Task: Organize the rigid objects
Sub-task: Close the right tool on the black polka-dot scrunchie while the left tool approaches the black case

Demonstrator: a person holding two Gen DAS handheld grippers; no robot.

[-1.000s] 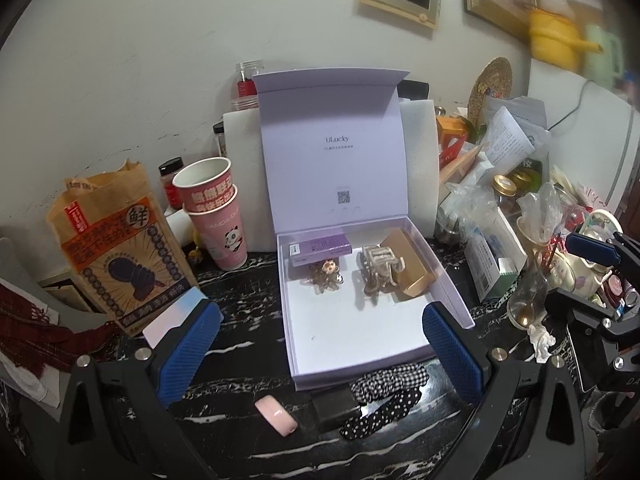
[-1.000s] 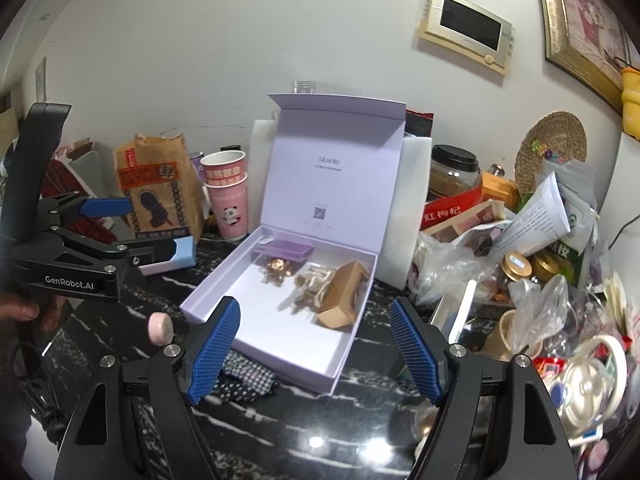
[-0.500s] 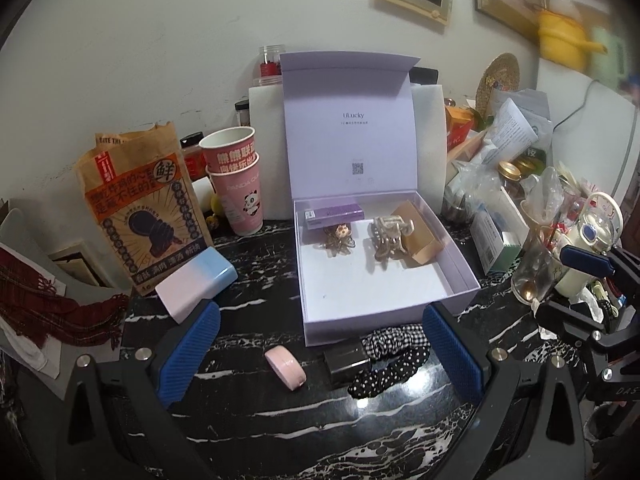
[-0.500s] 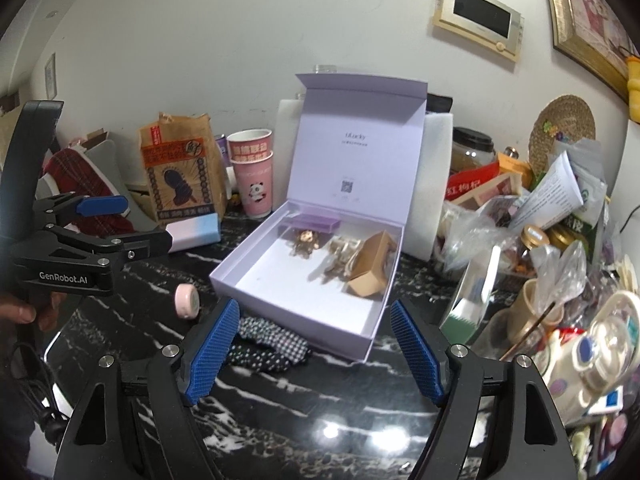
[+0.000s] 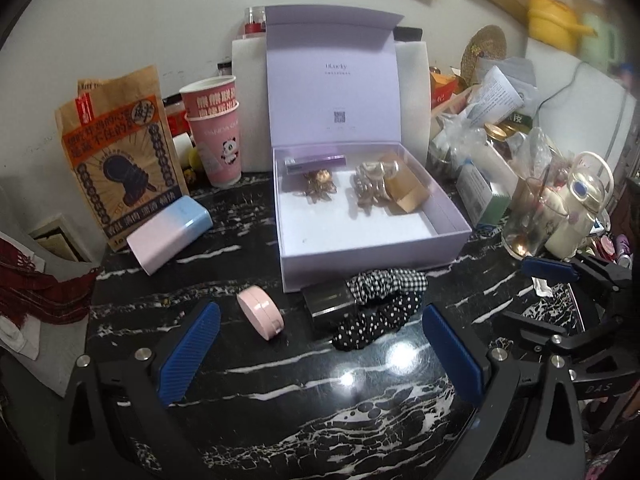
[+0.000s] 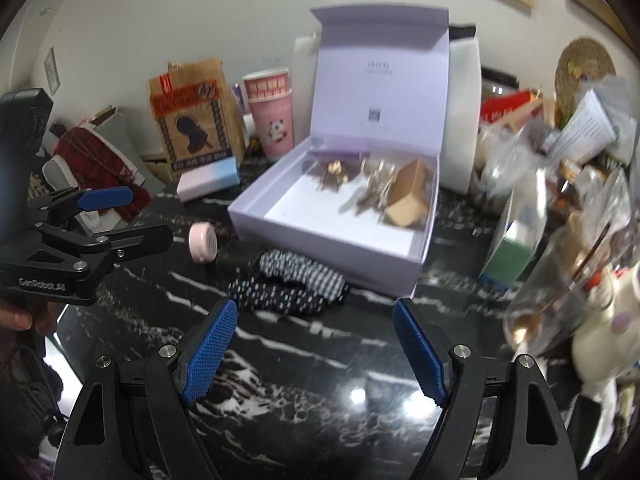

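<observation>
You can read "GenRobot.AI" on the left gripper [image 6: 106, 220] body, "iLucky" plus a QR code inside the box lid [image 5: 336, 80]; the bag's print is unclear.

Dim, fisheye-warped, motion-blurred, glare spots

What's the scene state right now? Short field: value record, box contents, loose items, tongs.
surface: black marble counter
box: lilac gift box, lid upright and open
in box: purple bar, bronze clip, claw clips, tan block
loose, in front of box: pink round case, small black box, checked scrunchie, dotted scrunchie
loose, left of box: pink-blue case
left tongs: open, empty
right tongs: open, empty
</observation>
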